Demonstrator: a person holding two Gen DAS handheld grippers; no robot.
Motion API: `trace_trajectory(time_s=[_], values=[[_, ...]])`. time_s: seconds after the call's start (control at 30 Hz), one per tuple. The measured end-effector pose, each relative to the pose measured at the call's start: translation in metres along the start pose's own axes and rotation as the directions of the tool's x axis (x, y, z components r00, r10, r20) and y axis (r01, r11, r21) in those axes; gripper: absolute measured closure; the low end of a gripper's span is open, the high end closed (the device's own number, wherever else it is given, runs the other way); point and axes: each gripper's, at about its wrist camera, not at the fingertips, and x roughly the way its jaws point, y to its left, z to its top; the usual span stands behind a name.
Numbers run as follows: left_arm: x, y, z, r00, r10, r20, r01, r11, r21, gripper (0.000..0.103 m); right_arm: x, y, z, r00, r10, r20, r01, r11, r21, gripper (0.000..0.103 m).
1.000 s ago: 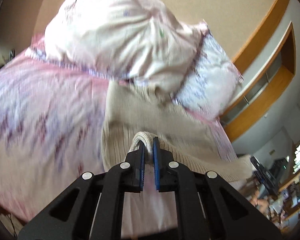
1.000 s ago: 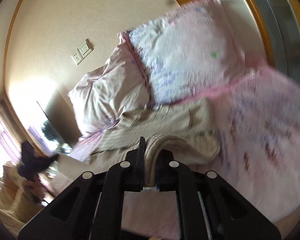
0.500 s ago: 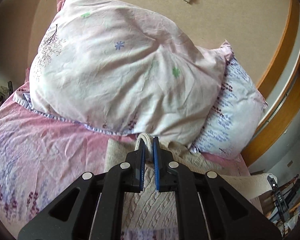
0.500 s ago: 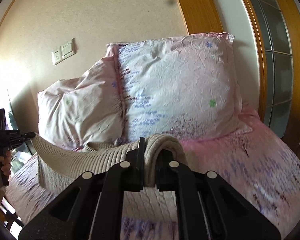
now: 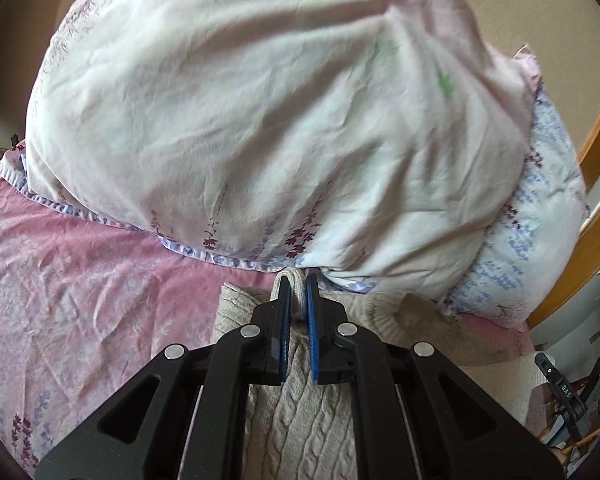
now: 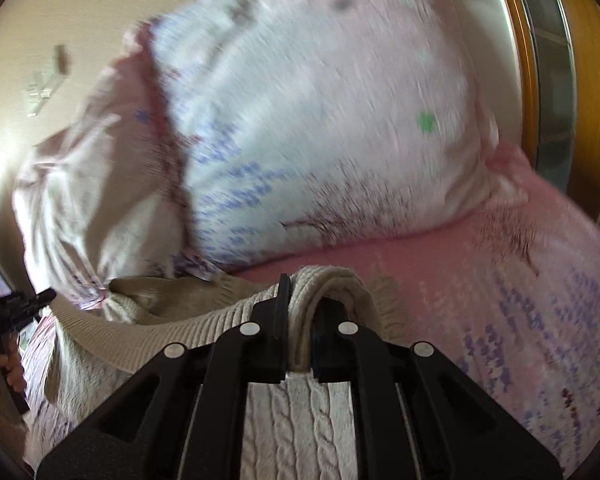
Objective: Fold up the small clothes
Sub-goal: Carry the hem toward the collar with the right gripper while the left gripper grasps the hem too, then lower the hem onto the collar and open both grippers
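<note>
A beige cable-knit sweater (image 5: pixel 300 420) lies on the pink bed sheet (image 5: pixel 80 300), its ribbed edge up against the pillows. My left gripper (image 5: pixel 298 292) is shut on a fold of the sweater's edge, close to the pale pink pillow (image 5: pixel 260 120). In the right wrist view the same sweater (image 6: pixel 292 432) spreads below my right gripper (image 6: pixel 300 300), which is shut on a thick ribbed fold of it. The left gripper (image 6: pixel 16 304) shows at the far left of that view, in a hand.
Two floral pillows stand against the wall: the pale pink one and a bluish one (image 6: pixel 320 120) beside it. A wooden window frame (image 6: pixel 588 100) borders the bed on the right. Wall switches (image 6: pixel 44 80) are above the pillows. The sheet (image 6: pixel 520 300) extends right.
Both grippers have carried the sweater's edge forward and down toward the pillows, which now fill both views. Both stay shut on the knit.
</note>
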Motion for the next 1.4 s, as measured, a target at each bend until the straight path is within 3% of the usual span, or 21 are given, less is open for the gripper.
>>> trace_trajectory(time_s=[0.13, 0.37, 0.4, 0.43, 0.47, 0.5, 0.53, 0.57, 0.6, 0.67, 0.73, 0.8, 1.0, 1.27, 1.4], values=[[0.026, -0.001, -0.006, 0.998, 0.043, -0.035, -0.042, 0.999, 0.008, 0.096, 0.029, -0.011, -0.005, 0.995, -0.045, -0.088, 0.051, 0.996, 0.076, 0.091], [0.050, -0.002, -0.012, 0.992, 0.066, -0.108, -0.067, 0.998, -0.007, 0.095, 0.052, -0.023, -0.012, 0.984, 0.004, -0.176, 0.030, 0.982, 0.188, 0.061], [0.049, -0.001, -0.012, 0.992, 0.059, -0.113, -0.061, 0.998, -0.011, 0.095, 0.048, -0.022, -0.012, 0.985, 0.012, -0.171, 0.020, 0.982, 0.186, 0.051], [0.047, -0.001, -0.012, 0.992, 0.065, -0.106, -0.067, 0.998, -0.019, 0.092, 0.044, -0.023, -0.012, 0.986, 0.009, -0.164, 0.022, 0.982, 0.187, 0.044], [0.044, -0.001, -0.011, 0.993, 0.050, -0.109, -0.053, 0.998, -0.024, 0.082, 0.037, -0.024, -0.012, 0.989, 0.005, -0.151, 0.024, 0.982, 0.190, 0.034], [0.039, 0.001, -0.010, 0.993, 0.035, -0.112, -0.039, 0.999, -0.034, 0.063, 0.029, -0.027, -0.013, 0.991, 0.002, -0.131, 0.024, 0.981, 0.194, 0.030], [0.031, 0.003, -0.009, 0.994, 0.034, -0.106, -0.038, 0.998, -0.041, 0.053, 0.020, -0.030, -0.012, 0.993, -0.011, -0.114, 0.033, 0.980, 0.194, 0.029], [0.023, 0.006, -0.009, 0.995, 0.035, -0.095, -0.039, 0.998, -0.043, 0.040, 0.014, -0.034, -0.011, 0.994, -0.019, -0.105, 0.040, 0.980, 0.196, 0.029], [0.015, 0.007, -0.008, 0.996, 0.031, -0.086, -0.035, 0.999, -0.039, 0.039, 0.005, -0.040, -0.013, 0.995, -0.021, -0.096, 0.040, 0.980, 0.196, 0.029], [-0.002, 0.011, -0.012, 0.996, 0.017, -0.083, -0.018, 1.000, -0.009, 0.039, -0.004, -0.047, -0.015, 0.995, -0.023, -0.098, 0.041, 0.983, 0.179, 0.033], [-0.018, 0.016, -0.019, 0.996, -0.004, -0.090, 0.006, 1.000, 0.021, 0.041, -0.012, -0.054, -0.021, 0.993, -0.022, -0.117, 0.040, 0.988, 0.152, 0.045], [-0.028, 0.021, -0.029, 0.993, -0.015, -0.115, 0.020, 0.999, 0.045, 0.048, -0.016, -0.058, -0.027, 0.989, -0.022, -0.146, 0.043, 0.989, 0.138, 0.054], [-0.034, 0.034, -0.054, 0.979, -0.025, -0.204, 0.035, 0.998, 0.043, 0.053, -0.023, -0.060, -0.055, 0.980, -0.019, -0.197, 0.042, 0.993, 0.111, 0.064], [-0.023, 0.034, -0.066, 0.971, 0.010, -0.237, 0.003, 0.999, 0.054, 0.053, -0.019, -0.060, -0.067, 0.970, -0.008, -0.242, 0.032, 0.995, 0.095, 0.065], [-0.017, 0.032, -0.071, 0.967, 0.024, -0.255, -0.006, 0.998, 0.070, 0.053, -0.019, -0.056, -0.069, 0.971, -0.010, -0.241, 0.028, 0.997, 0.069, 0.079]])
